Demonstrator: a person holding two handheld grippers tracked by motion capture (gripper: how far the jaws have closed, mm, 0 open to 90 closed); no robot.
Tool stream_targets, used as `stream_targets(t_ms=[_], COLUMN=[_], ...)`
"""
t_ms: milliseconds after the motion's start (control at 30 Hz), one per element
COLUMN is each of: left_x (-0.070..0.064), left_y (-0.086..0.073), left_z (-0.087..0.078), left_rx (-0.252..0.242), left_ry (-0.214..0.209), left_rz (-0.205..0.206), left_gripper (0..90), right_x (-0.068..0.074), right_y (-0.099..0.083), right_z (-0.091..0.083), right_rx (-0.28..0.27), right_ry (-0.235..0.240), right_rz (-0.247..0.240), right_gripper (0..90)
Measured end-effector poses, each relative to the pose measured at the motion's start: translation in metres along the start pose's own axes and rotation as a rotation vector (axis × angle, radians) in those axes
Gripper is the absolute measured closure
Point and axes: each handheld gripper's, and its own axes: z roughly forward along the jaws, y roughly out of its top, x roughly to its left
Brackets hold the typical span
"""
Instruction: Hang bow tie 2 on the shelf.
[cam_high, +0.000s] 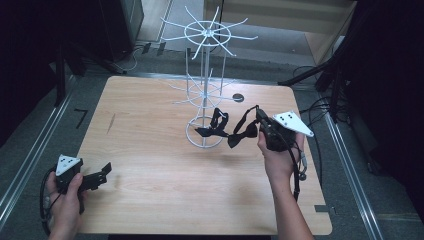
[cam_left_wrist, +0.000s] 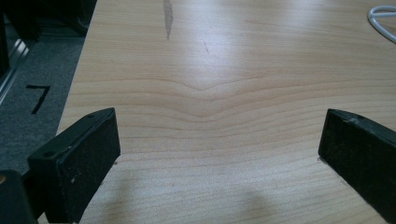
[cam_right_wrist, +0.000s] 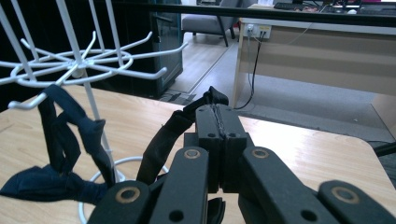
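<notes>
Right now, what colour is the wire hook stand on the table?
White, all over. The wire stand shows best in the high view.

The rack (cam_high: 204, 90) stands at the back middle of the surface (cam_high: 150, 150). A bow tie (cam_high: 220, 131) hangs on its right side.

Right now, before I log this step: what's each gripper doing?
Left gripper: open, holding nothing, over the table.
Right gripper: shut on the black strap beside the white wire rack.
</notes>
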Motion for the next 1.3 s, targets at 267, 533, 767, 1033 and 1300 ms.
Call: stream_targets(t_ms=[267, 533, 767, 1033, 1300], left_x=[0.001, 0.001, 0.001, 0.001, 0.001], left_y=[0.000, 0.000, 0.000, 0.000, 0.000], left_z=[0.000, 0.000, -0.001, 0.000, 0.000], left_rx=[0.007, -0.001, -0.002, 0.002, 0.001], left_ry=[-0.001, 0.001, 0.001, -0.001, -0.002], left_rz=[-0.001, -0.003, -0.001, -0.006, -0.007], left_gripper=[0.0, 0.0, 0.0, 0.0, 0.0], right_x=[0.002, 0.003, 0.011, 0.010, 0.008], right_y=[0.012, 0.022, 0.025, 0.028, 0.034], right_z=[0.002, 0.003, 0.008, 0.015, 0.027], right_rx=[-0.022, -0.045, -0.049, -0.065, -0.057], right_ry=[0.015, 0.020, 0.045, 0.080, 0.093], right_rz=[-0.019, -0.040, -0.066, -0.045, -0.041], right_gripper=[90.0, 90.0, 90.0, 90.0, 90.0])
